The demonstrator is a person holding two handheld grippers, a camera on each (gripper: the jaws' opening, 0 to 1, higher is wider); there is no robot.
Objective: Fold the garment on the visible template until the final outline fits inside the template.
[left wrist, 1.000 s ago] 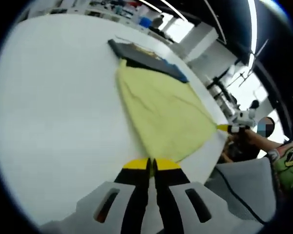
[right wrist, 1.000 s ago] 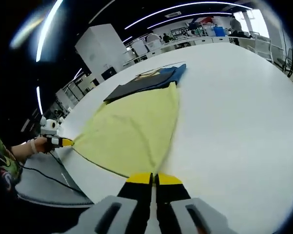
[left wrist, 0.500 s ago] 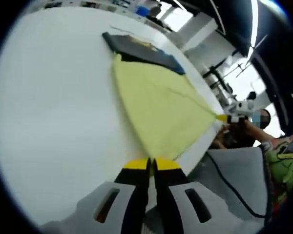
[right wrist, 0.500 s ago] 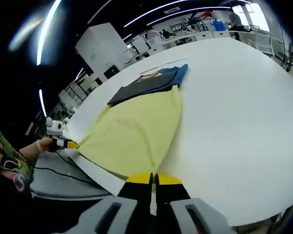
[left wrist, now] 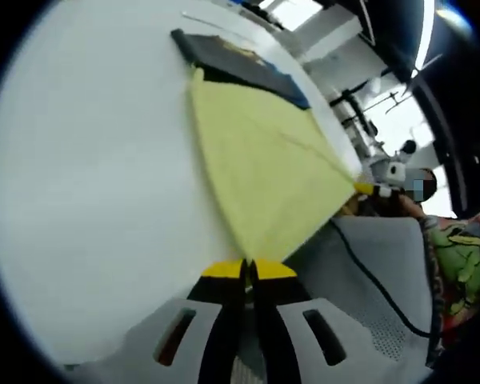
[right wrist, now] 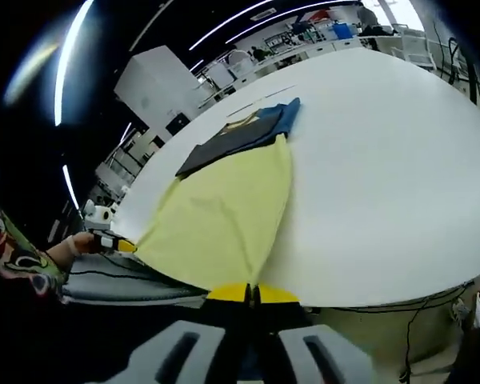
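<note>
A yellow garment (left wrist: 260, 164) lies spread on the white table (left wrist: 88, 176), widening from a narrow far end toward me. Its far end touches a dark flat piece with a blue corner (left wrist: 236, 66). My left gripper (left wrist: 248, 270) is shut on one near corner of the garment, at the table's edge. The right gripper (left wrist: 368, 190) pinches the other near corner, out past the edge. In the right gripper view the same yellow garment (right wrist: 224, 212) runs up to the dark piece (right wrist: 236, 136). There my right gripper (right wrist: 251, 293) is shut on its corner, and the left gripper (right wrist: 118, 244) holds the far-left corner.
A grey padded seat (left wrist: 384, 280) with a black cable (left wrist: 368, 276) sits just beyond the table edge. A person's hand and patterned sleeve (left wrist: 460, 248) hold the right gripper. White cabinets (right wrist: 156, 84) and benches stand behind the table.
Both grippers have drawn back toward and past the table's near edge with the corners in them. The garment's near edge now reaches over the edge.
</note>
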